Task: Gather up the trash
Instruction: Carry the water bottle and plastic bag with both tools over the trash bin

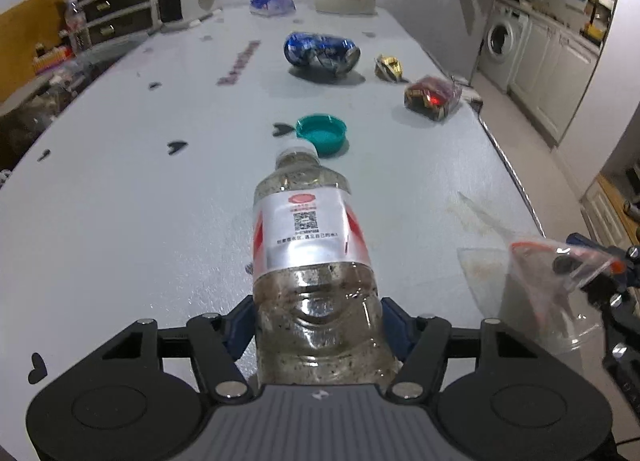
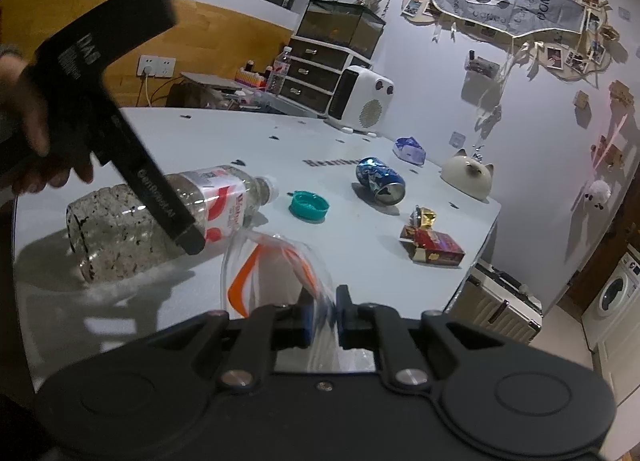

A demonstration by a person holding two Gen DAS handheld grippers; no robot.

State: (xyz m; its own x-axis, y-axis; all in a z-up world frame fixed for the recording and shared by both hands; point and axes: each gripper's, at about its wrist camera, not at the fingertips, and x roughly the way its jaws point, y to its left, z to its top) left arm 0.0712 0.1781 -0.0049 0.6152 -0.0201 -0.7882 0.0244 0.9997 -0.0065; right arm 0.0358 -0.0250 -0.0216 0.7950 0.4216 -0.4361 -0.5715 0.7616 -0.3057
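Left hand-held gripper [image 1: 318, 327] clamps the bottle [image 1: 310, 245] at its base – light, thin-walled, crushable. Right hand-held gripper [image 2: 322, 315] pinches the limp, slippery bag [image 2: 276, 265] rim – nearly closed.

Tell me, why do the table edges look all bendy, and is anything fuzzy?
Left wrist view: the fisheye lens bows the table edge; the bottle looks sharp. Right wrist view: the corners go dark, and the plastic bag by the right claw is smeared.

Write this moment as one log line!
left gripper: shut on bottle | right gripper: shut on bag | can, cap: on table
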